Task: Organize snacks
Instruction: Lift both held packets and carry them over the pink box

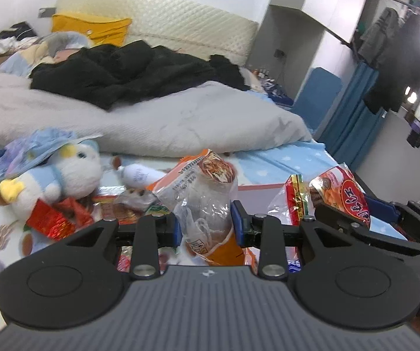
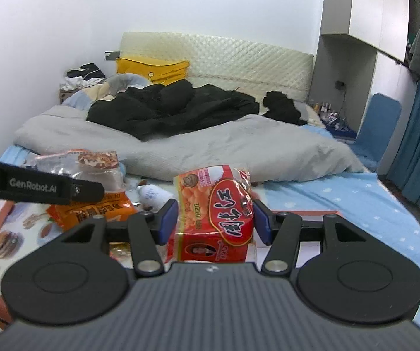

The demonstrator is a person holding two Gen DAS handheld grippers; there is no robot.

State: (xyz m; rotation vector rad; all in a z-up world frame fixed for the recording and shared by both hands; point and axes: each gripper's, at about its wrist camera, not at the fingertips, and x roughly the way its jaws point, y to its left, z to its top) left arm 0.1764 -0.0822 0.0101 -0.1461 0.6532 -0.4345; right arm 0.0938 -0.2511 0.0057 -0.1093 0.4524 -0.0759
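My left gripper (image 1: 207, 222) is shut on an orange and clear snack bag (image 1: 207, 201), held up above the bed; its blue pads press both sides of the bag. The same orange bag (image 2: 92, 187) shows at the left of the right wrist view, with the left gripper's black body (image 2: 34, 188) in front of it. My right gripper (image 2: 215, 216) is shut on a red snack packet (image 2: 218, 213), lifted off the bed. That red packet (image 1: 338, 193) also appears at the right of the left wrist view. More red and orange snack packets (image 1: 60, 219) lie below on the printed sheet.
A white and blue plush toy (image 1: 60, 175) and a white bottle (image 1: 139, 175) lie on the bed beside the snacks. A grey duvet (image 2: 210, 149) with black clothes (image 2: 174, 108) fills the far half. A blue curtain (image 2: 417, 158) hangs at the right.
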